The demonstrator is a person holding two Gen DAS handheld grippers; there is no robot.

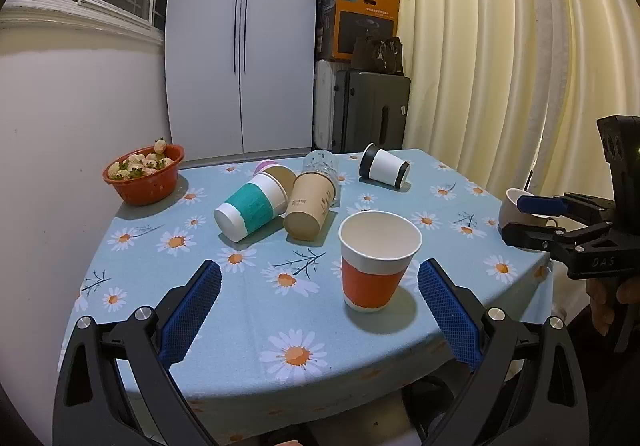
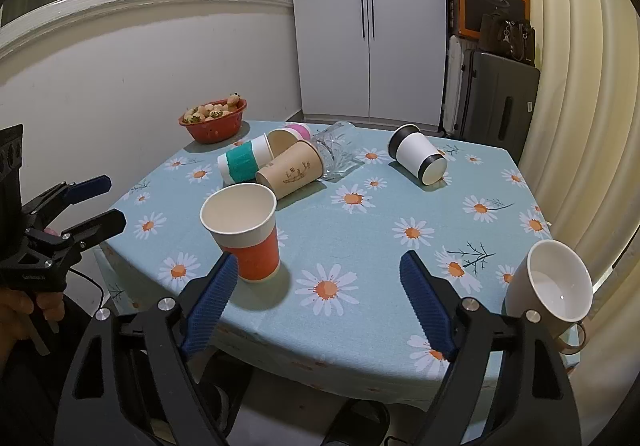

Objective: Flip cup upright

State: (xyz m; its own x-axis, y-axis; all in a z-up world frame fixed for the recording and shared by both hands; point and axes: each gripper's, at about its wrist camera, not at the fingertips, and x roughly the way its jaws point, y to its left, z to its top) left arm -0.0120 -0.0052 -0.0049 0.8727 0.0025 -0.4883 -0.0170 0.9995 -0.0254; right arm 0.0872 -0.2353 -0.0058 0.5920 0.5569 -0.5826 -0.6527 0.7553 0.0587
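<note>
An orange-banded paper cup (image 1: pixel 378 262) (image 2: pixel 245 232) stands upright near the table's front. Behind it a teal-banded cup (image 1: pixel 251 212) (image 2: pixel 243 163), a brown kraft cup (image 1: pixel 310 211) (image 2: pixel 291 174), a pink cup (image 1: pixel 265 166) (image 2: pixel 299 131), a clear glass (image 1: pixel 321 162) (image 2: pixel 338 150) and a black-and-white cup (image 1: pixel 384 166) (image 2: pixel 418 155) lie on their sides. A white mug (image 2: pixel 552 286) (image 1: pixel 520 208) stands upright at the right edge. My left gripper (image 1: pixel 319 278) (image 2: pixel 104 202) is open and empty, just short of the orange cup. My right gripper (image 2: pixel 318 270) (image 1: pixel 516 218) is open and empty.
A red bowl of strawberries (image 1: pixel 143 174) (image 2: pixel 214 120) sits at the back left of the daisy tablecloth (image 1: pixel 256 310) (image 2: pixel 360 246). Behind the table stand a white cabinet (image 1: pixel 240 46), suitcases (image 1: pixel 372 110) and curtains (image 1: pixel 500 66).
</note>
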